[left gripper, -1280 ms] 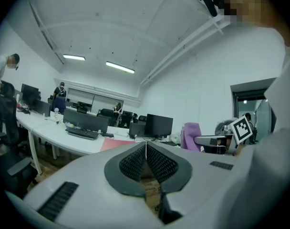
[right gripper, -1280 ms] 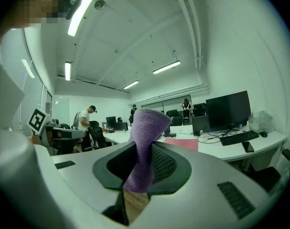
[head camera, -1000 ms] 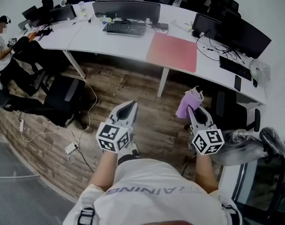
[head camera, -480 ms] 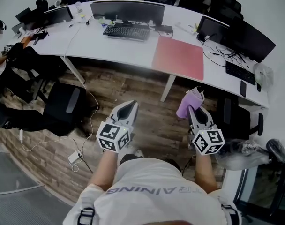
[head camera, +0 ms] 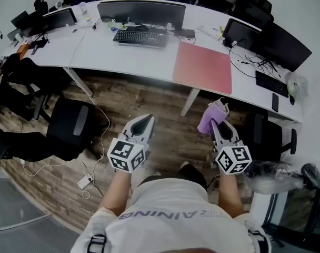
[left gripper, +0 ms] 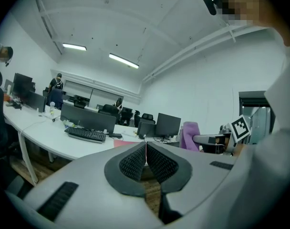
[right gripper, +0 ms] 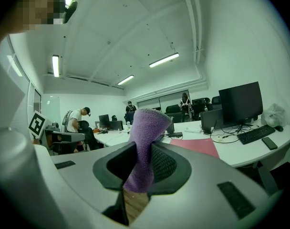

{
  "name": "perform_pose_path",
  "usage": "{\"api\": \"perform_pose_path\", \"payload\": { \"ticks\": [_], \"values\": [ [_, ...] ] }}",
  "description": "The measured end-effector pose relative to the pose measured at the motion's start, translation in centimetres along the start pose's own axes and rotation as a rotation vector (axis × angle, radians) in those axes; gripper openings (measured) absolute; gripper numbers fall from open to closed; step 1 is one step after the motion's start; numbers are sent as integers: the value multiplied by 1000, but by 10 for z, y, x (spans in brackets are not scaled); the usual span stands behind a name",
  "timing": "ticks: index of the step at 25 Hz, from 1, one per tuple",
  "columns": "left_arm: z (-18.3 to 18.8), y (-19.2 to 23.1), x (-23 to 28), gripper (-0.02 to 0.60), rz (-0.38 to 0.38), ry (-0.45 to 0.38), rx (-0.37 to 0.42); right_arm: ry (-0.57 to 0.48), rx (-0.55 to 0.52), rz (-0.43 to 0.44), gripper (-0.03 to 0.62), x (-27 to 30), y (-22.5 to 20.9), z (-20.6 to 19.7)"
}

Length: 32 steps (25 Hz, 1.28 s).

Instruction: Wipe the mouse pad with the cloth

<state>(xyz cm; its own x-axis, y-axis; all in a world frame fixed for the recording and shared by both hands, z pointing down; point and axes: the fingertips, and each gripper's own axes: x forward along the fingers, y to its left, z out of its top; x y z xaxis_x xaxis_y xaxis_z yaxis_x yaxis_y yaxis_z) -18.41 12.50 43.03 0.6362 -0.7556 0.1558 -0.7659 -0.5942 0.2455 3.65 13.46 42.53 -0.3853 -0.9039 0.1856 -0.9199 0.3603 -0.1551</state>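
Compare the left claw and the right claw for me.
The left claw is empty; the right claw grips the purple cloth. The left claw's jaws meet; the right claw's are parted by the cloth. Both hang over the wood floor, short of the pink mouse pad.

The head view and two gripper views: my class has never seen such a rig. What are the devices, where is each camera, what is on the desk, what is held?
No robot here: a person carries a two-jaw gripper in each hand. The head view looks down from the person's head; the other two cameras ride on the grippers, looking along their jaws. The left gripper has its jaws together, empty. The right gripper is shut on a fuzzy purple cloth. Ahead, the curved white desk bears a flat red rectangular mouse pad, a black keyboard and dark monitors. The cloth is well short of the pad.
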Motion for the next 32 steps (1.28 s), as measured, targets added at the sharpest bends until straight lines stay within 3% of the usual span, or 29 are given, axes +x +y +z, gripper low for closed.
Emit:
{"api": "perform_pose_path", "payload": {
  "ticks": [11,24,32],
  "values": [
    [17,27,83,32,53,-14,6,8,1,52,97,78,-66,16],
    [51,28,284,32,106,16,4,20,47,93,97,189,-249,60],
    [59,40,362,32,135,43,6,30,95,69,97,229,-326,64]
  ]
}}
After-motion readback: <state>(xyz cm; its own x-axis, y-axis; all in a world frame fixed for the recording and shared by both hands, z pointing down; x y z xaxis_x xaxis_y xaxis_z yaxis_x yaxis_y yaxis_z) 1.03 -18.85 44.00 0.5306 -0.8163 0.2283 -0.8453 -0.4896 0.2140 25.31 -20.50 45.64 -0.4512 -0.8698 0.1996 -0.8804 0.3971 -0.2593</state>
